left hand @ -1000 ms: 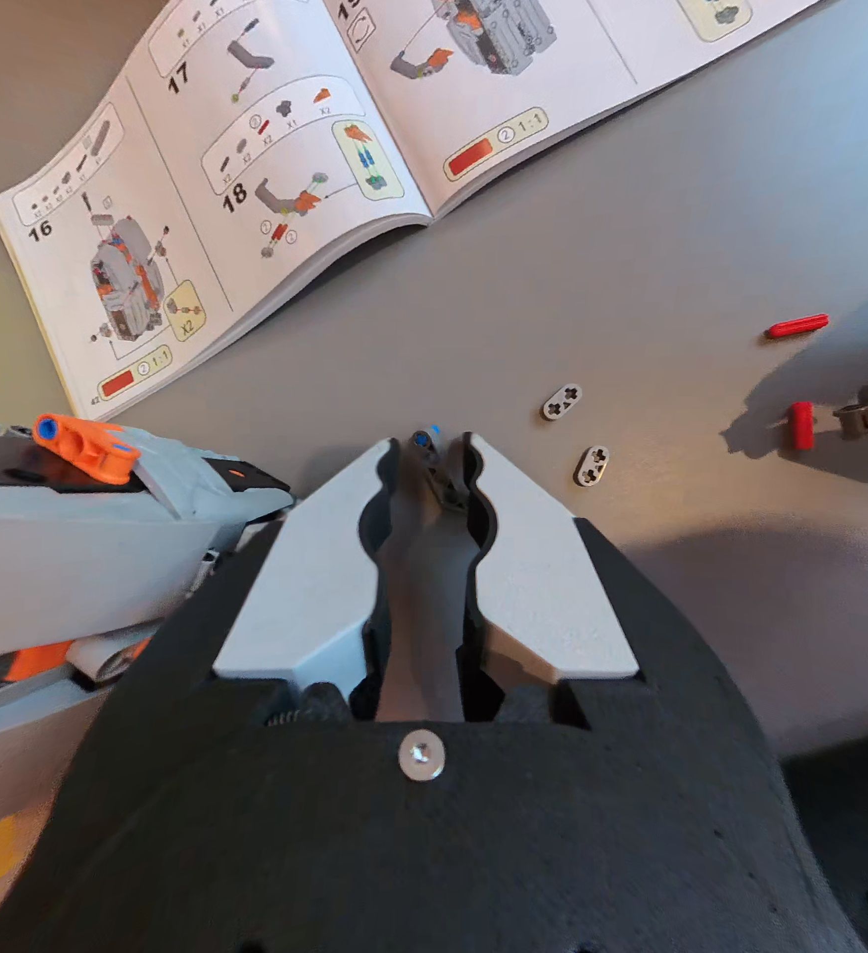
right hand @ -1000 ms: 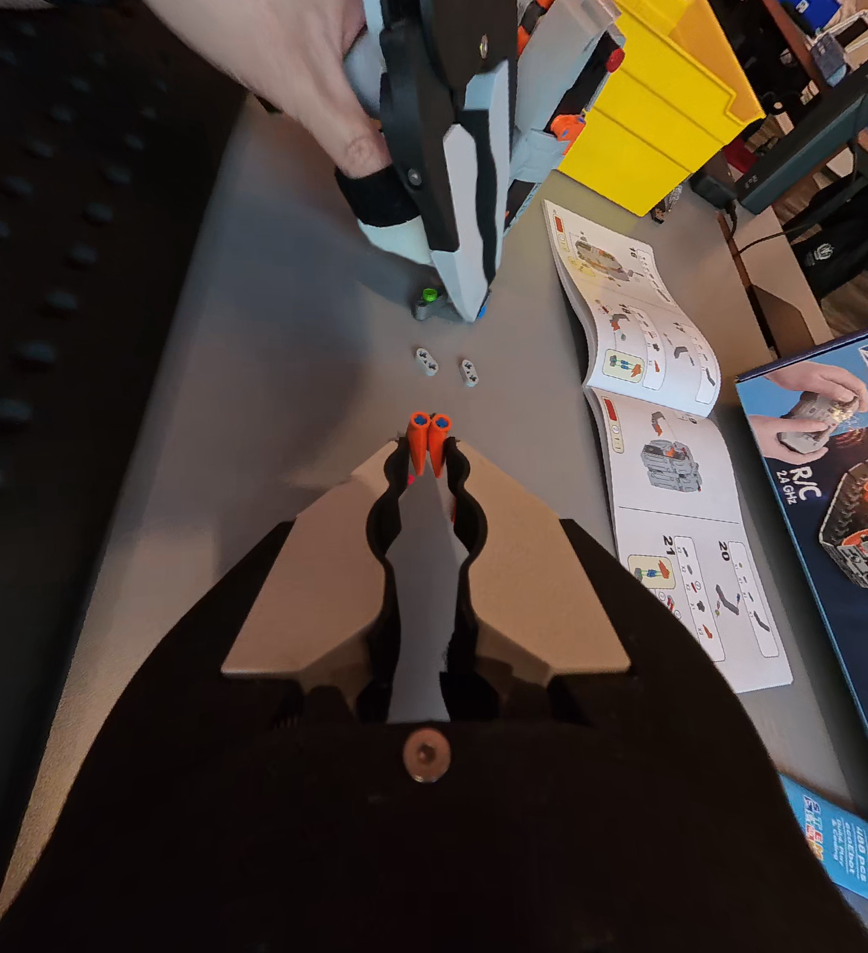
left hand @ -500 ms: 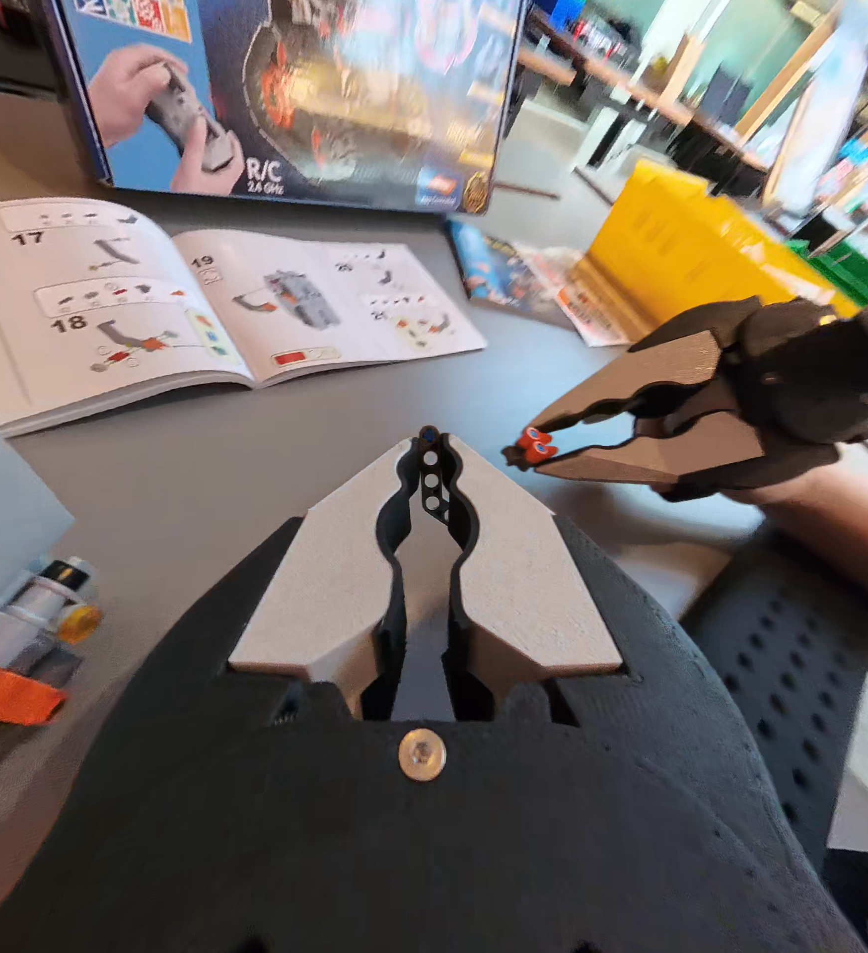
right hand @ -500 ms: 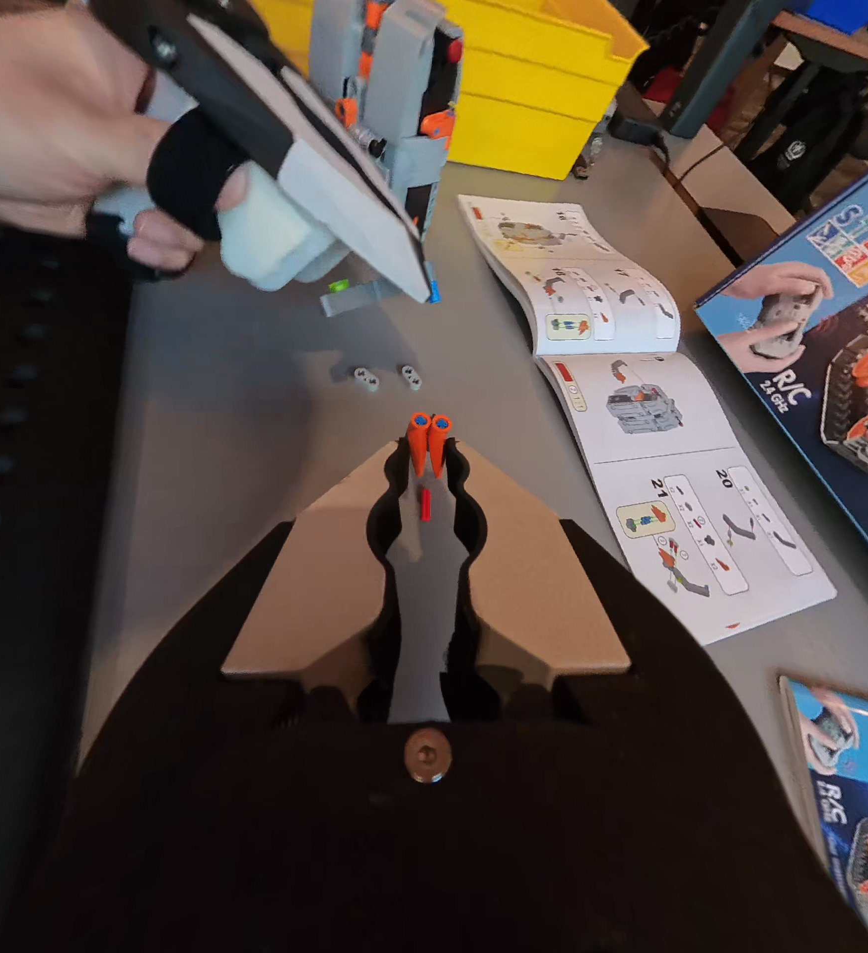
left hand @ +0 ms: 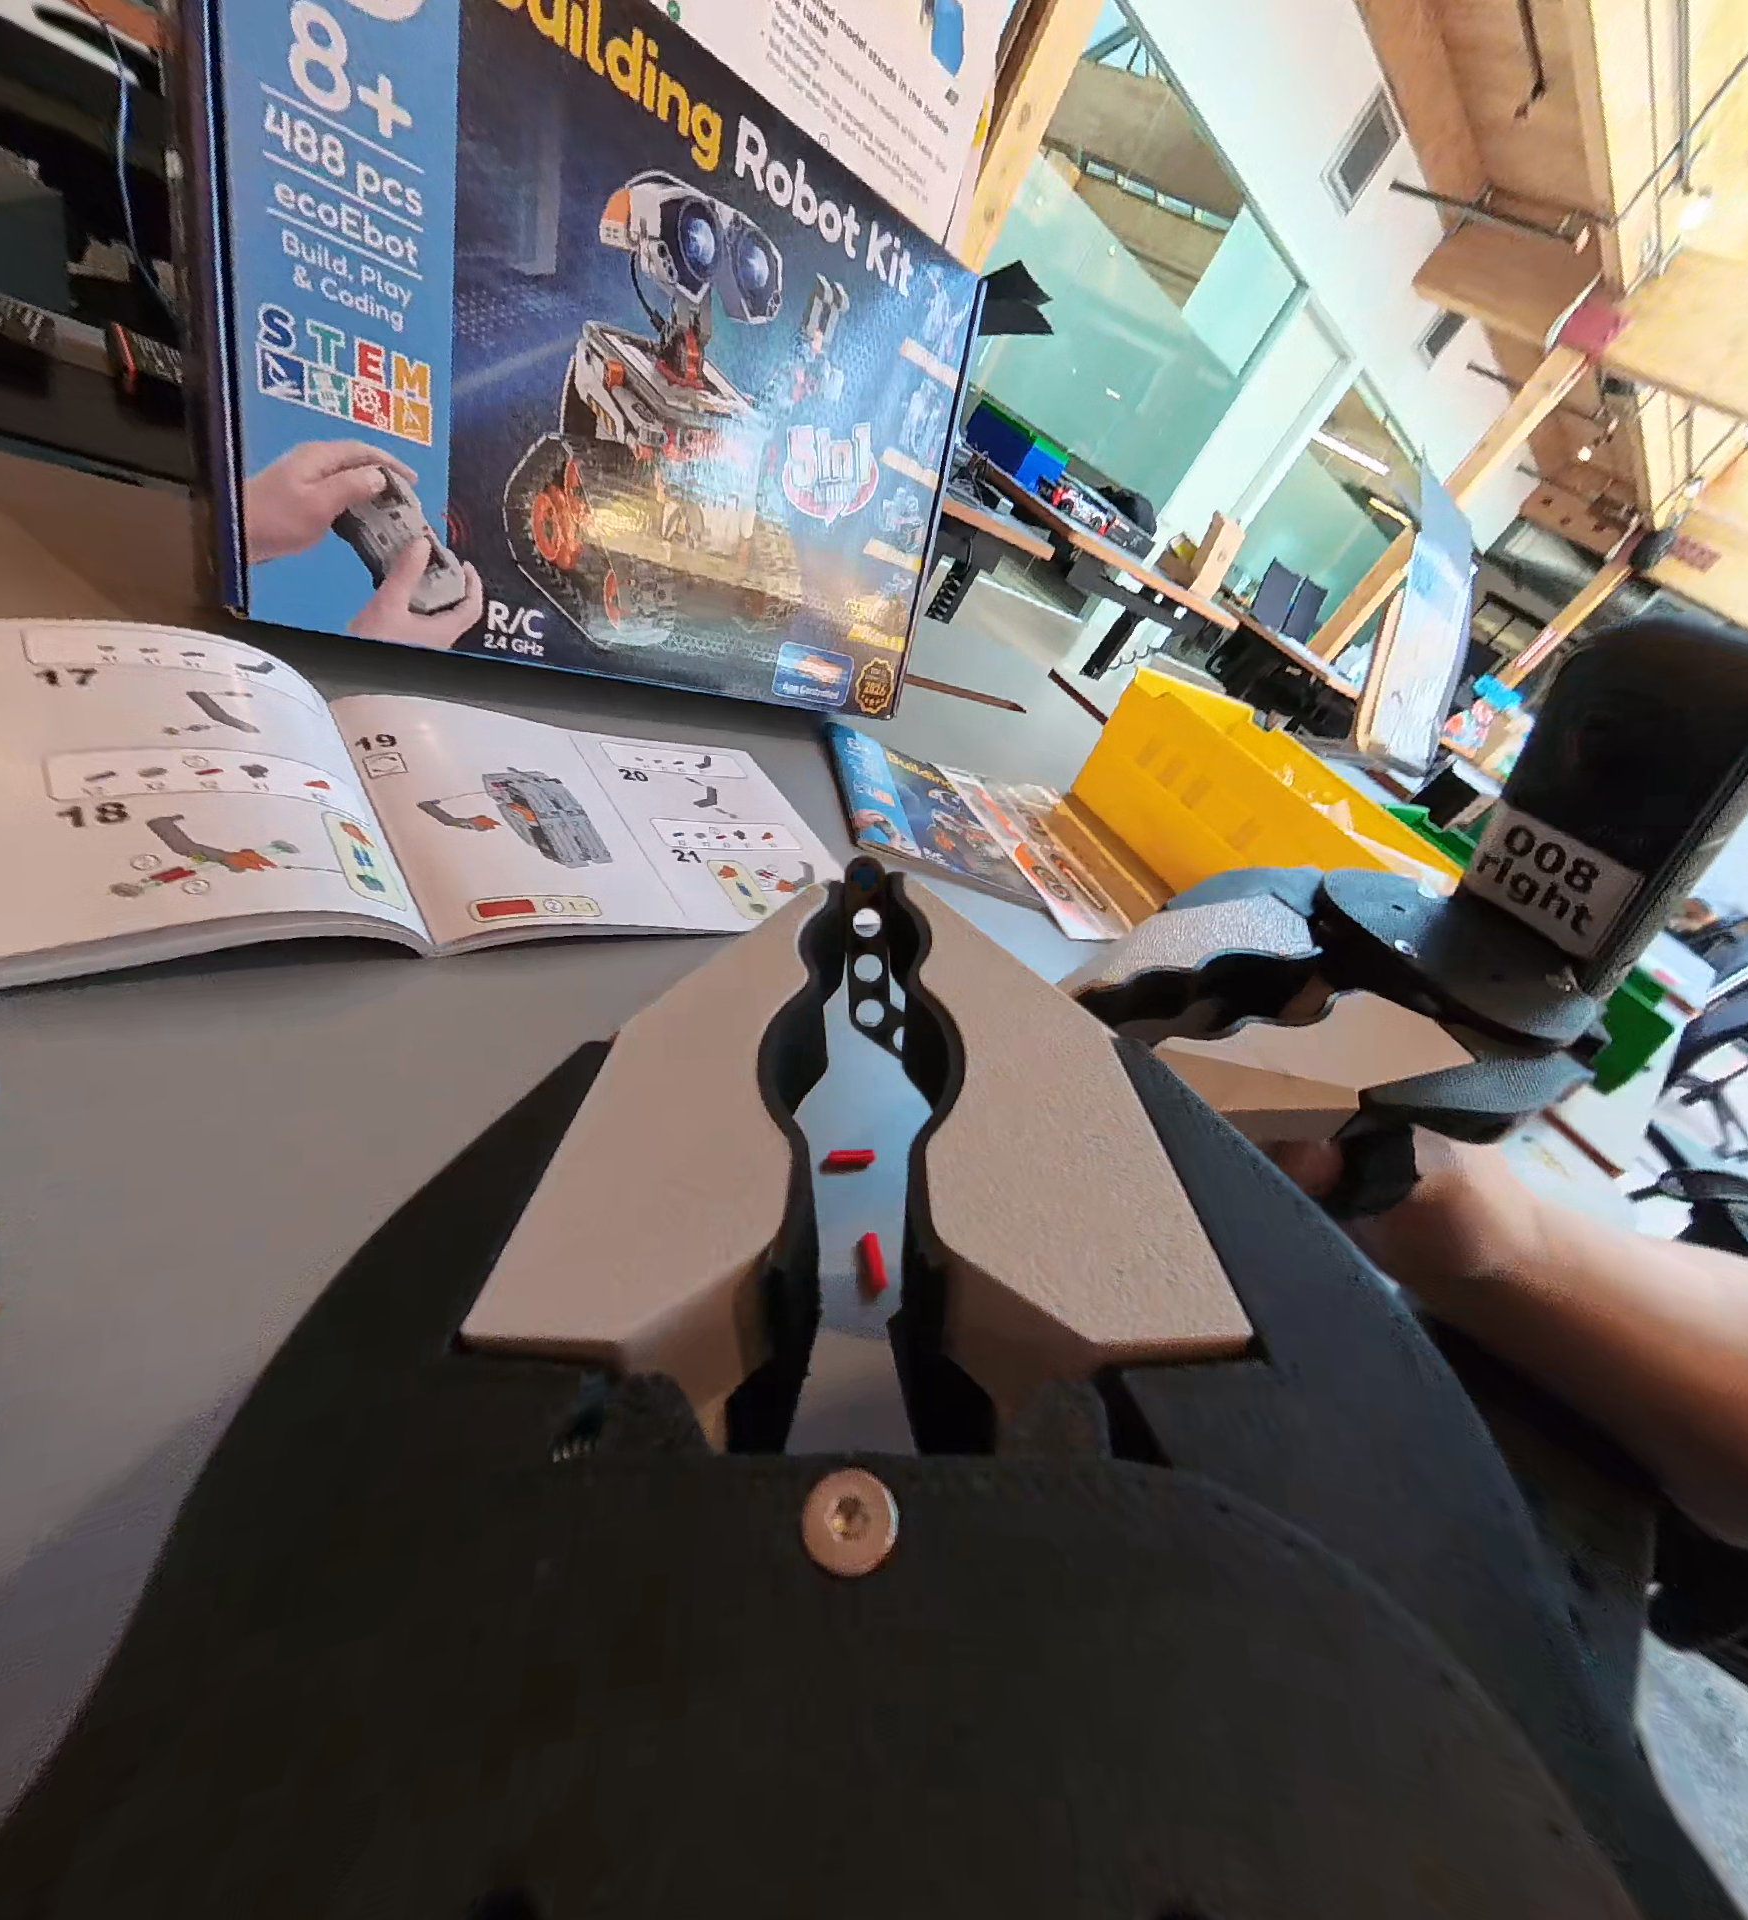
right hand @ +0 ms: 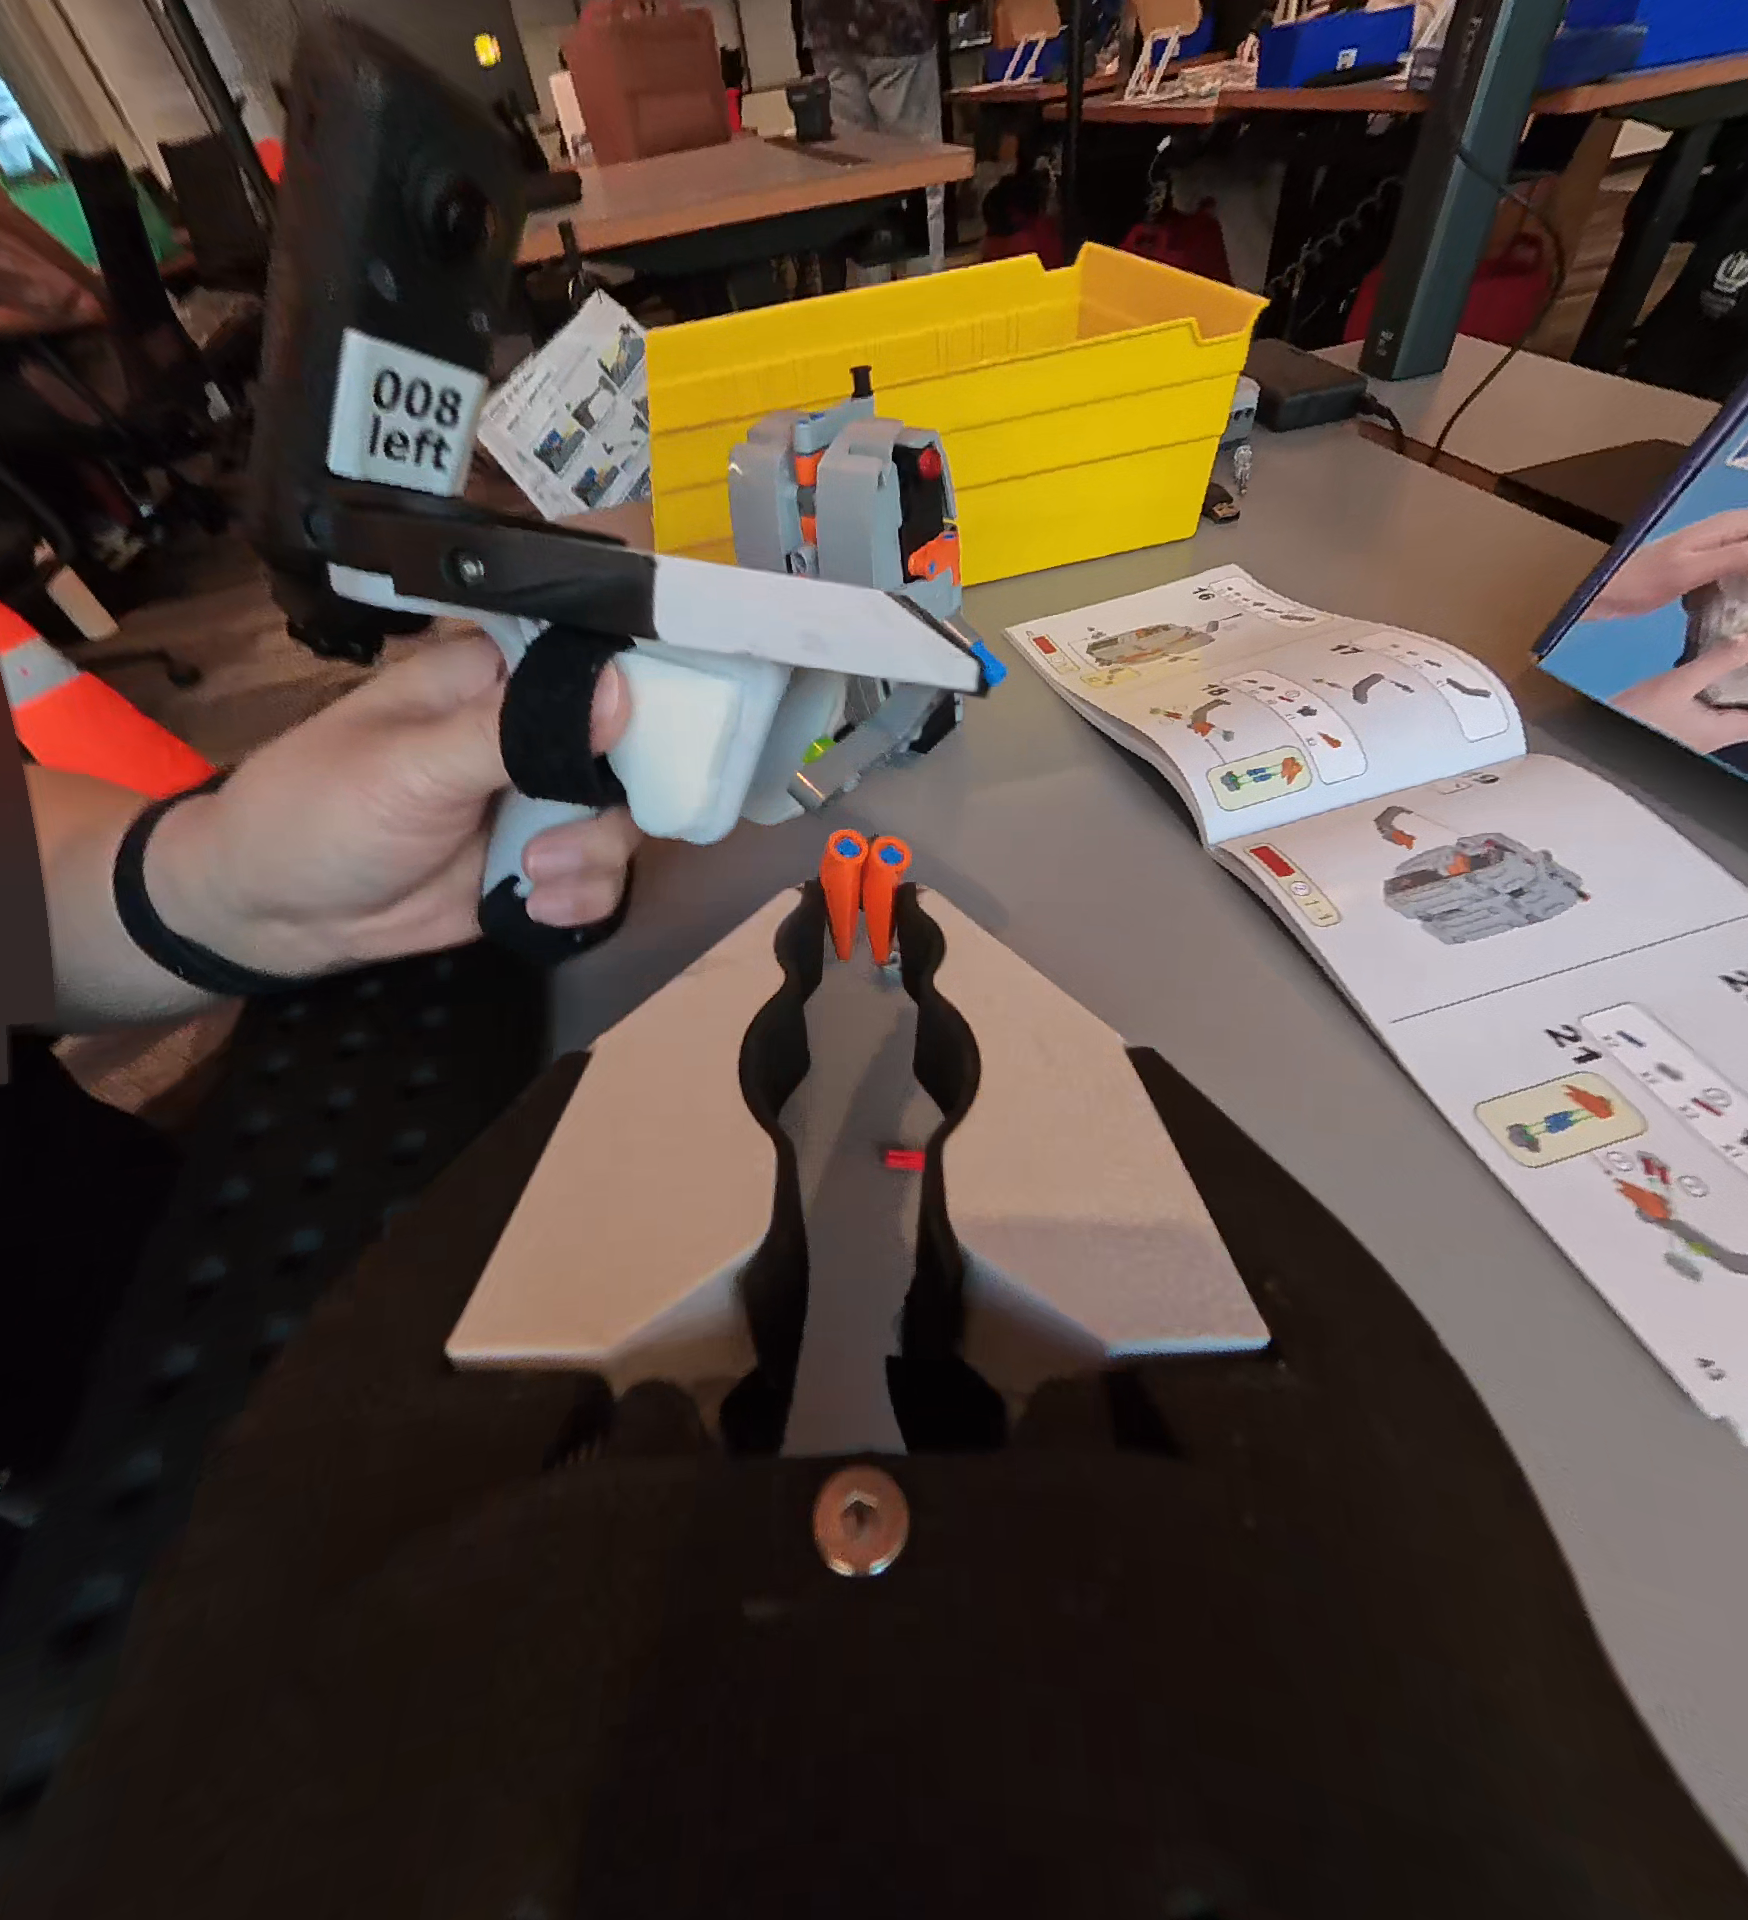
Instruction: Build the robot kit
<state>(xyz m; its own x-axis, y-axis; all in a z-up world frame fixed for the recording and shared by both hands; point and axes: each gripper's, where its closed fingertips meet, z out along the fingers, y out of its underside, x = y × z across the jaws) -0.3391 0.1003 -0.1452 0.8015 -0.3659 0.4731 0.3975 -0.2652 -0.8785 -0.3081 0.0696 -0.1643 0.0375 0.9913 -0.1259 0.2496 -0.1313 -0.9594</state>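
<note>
Left gripper (left hand: 865,894) clamped on a black holed beam (left hand: 868,971), long axis along the fingers; right gripper (right hand: 862,906) pinched an orange connector (right hand: 864,891), blue-tipped ends forward; printed kit box (left hand: 579,343) behind.

My left gripper (left hand: 865,894) hangs above the table (left hand: 226,1122) with the open booklet (left hand: 330,821) ahead and the kit box (left hand: 579,416) standing behind it. My right gripper (right hand: 862,914) sits right of the left one, the bin (right hand: 953,416) behind the model (right hand: 839,509).
</note>
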